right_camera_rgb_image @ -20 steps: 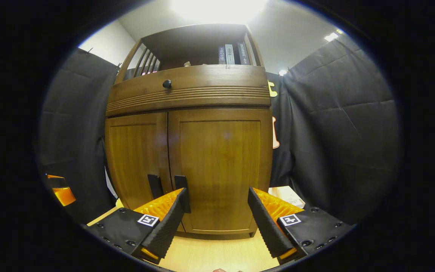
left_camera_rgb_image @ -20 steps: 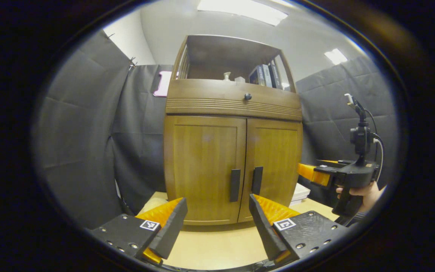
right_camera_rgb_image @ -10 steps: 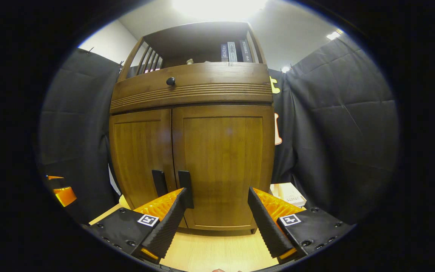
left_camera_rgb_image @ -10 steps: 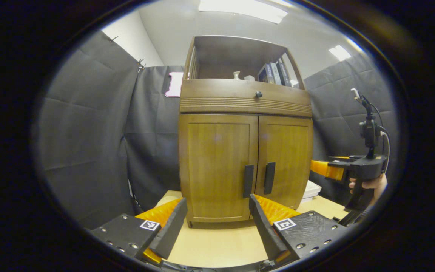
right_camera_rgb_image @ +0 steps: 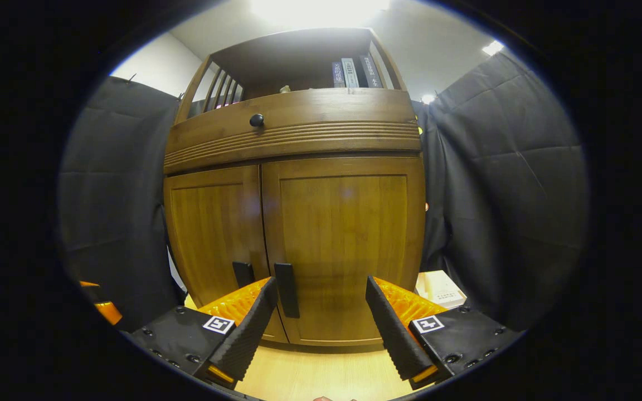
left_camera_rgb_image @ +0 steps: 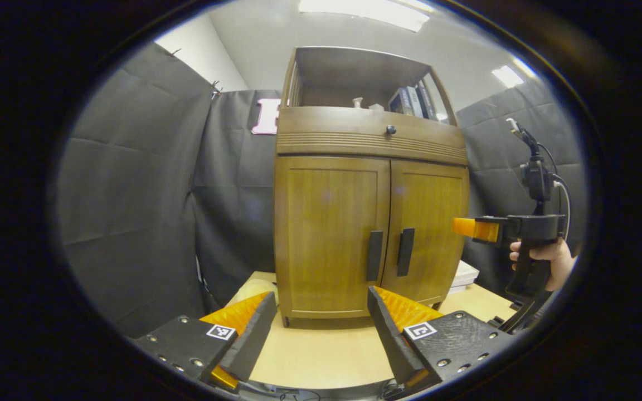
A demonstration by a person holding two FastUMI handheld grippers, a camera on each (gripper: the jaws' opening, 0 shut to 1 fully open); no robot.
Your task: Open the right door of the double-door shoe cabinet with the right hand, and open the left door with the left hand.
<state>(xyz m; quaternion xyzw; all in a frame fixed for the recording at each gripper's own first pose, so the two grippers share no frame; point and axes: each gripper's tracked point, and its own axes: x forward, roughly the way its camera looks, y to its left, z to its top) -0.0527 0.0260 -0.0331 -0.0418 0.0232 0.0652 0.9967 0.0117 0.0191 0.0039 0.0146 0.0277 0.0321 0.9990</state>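
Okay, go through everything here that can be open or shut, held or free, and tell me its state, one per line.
left door: shut, handle untouched.
right door: shut, handle untouched.
drawer: shut.
left gripper: open, holding nothing, short of the cabinet.
right gripper: open, holding nothing, close before the right door.
books: standing upright on the top shelf.

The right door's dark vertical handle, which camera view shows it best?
The left gripper view: there the dark vertical handle of the right door stands whole and unblocked beside the left door's handle. In the right gripper view the same handle looks larger, but one finger of the right tool crowds against it.
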